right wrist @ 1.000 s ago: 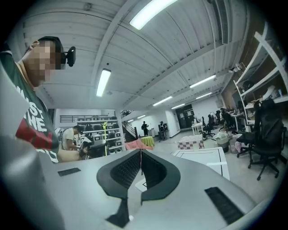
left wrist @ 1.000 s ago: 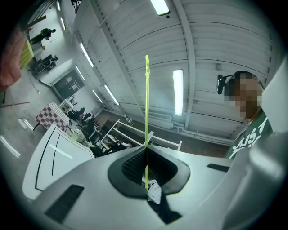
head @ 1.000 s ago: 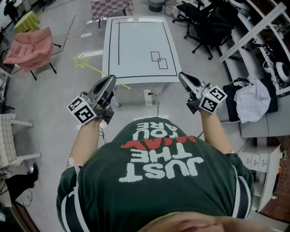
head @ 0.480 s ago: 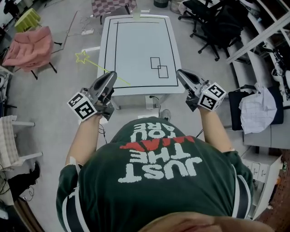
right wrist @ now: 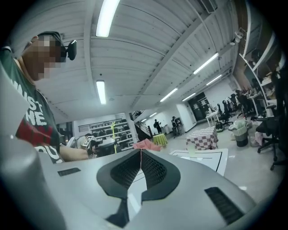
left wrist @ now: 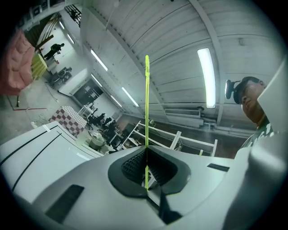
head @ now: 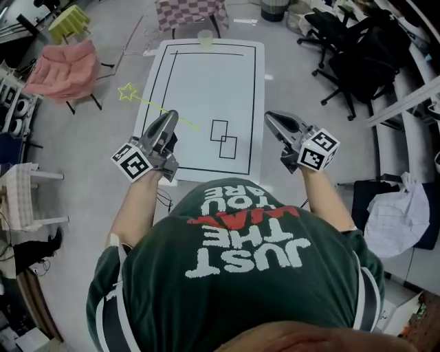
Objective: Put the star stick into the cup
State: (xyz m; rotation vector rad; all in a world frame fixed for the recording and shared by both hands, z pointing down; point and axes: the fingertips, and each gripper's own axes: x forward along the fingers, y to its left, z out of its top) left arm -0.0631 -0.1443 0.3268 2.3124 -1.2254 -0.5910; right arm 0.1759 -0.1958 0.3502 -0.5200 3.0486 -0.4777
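Note:
The star stick (head: pixel 148 104) is a thin yellow rod with a star outline at its far left end. My left gripper (head: pixel 170 118) is shut on it over the table's near left corner. In the left gripper view the star stick (left wrist: pixel 146 108) rises straight up from between the shut left gripper (left wrist: pixel 146 152). A pale translucent cup (head: pixel 205 38) stands at the far edge of the white table (head: pixel 199 82). It shows small as the cup (right wrist: pixel 191 151) in the right gripper view. My right gripper (head: pixel 269 117) is shut and holds nothing, near the table's right front corner; its pads meet in the right gripper (right wrist: pixel 141 151) view.
Two small overlapping rectangles (head: pixel 223 137) are drawn on the table inside a black border. A pink chair (head: pixel 65 69) and a yellow-green chair (head: pixel 69 20) stand at the left, a checkered table (head: pixel 189 12) behind, black office chairs (head: pixel 357 48) at the right.
Both grippers and the person have moved forward to the table, which now lies under the gripper tips. The cup at the far edge has come into view. The stick stays held.

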